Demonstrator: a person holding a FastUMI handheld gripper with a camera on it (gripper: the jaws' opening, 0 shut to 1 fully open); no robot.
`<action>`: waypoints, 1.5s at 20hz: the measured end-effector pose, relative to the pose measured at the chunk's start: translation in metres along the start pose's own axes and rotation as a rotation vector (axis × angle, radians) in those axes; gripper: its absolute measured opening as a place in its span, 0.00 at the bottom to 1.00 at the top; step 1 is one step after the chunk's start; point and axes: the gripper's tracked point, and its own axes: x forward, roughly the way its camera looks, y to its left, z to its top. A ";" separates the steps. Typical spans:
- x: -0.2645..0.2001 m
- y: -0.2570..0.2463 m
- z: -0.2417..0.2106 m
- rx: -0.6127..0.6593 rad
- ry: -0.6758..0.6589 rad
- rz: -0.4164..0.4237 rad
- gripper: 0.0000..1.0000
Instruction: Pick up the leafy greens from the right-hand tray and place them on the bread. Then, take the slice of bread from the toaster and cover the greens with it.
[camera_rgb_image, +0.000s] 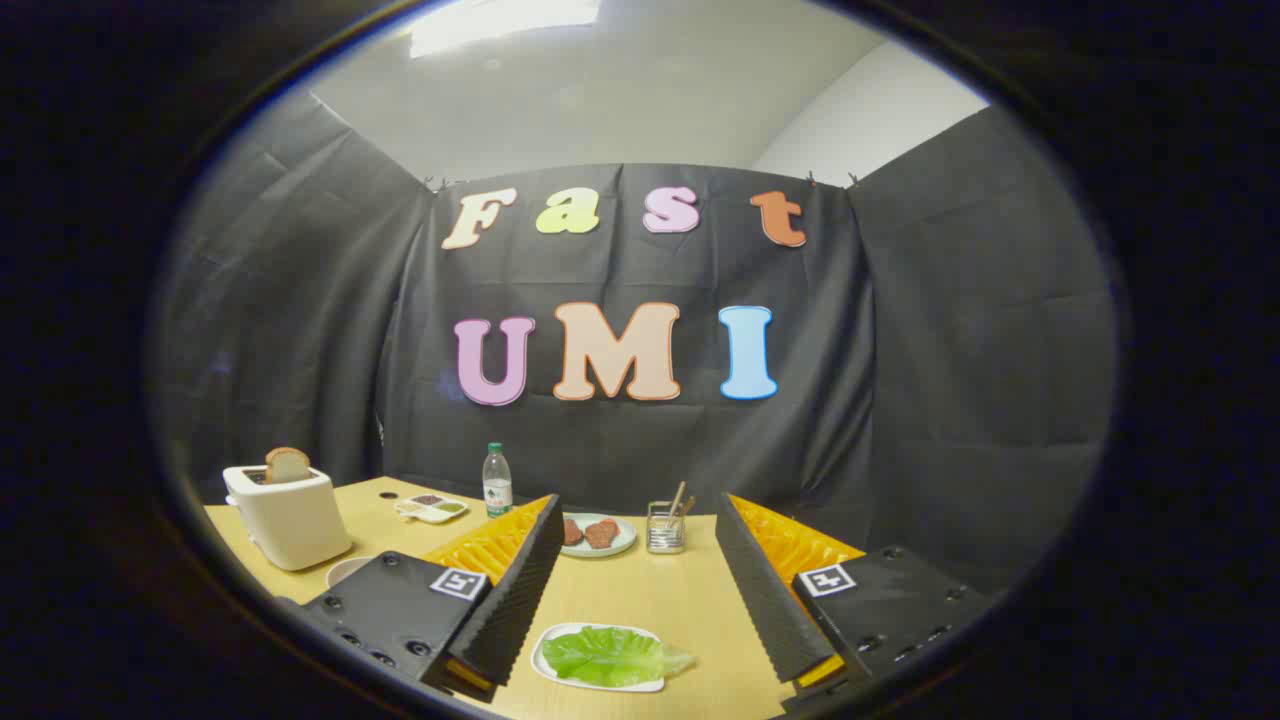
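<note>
Leafy greens (610, 655) flat between spread claw (637, 585) fingers

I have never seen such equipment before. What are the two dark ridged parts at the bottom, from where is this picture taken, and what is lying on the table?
The two ridged parts are the fingers of a hand-held gripper; a person carries it, with no robot arm. The camera rides on the gripper and looks forward along the fingers. They stand open and hold nothing.

On the wooden table, between the fingers, lies a white tray with leafy greens. Beyond them are a plate with brownish-red pieces and a clear cup holding sticks. To the left stand a toaster with a slice of bread sticking up, a small divided dish and a bottle.
</note>
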 end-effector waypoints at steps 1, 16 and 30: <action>-0.001 0.000 0.000 -0.006 0.000 -0.001 0.98; -0.003 0.000 -0.015 -0.016 0.022 0.009 0.98; 0.022 -0.032 -0.122 -0.074 0.331 0.009 0.98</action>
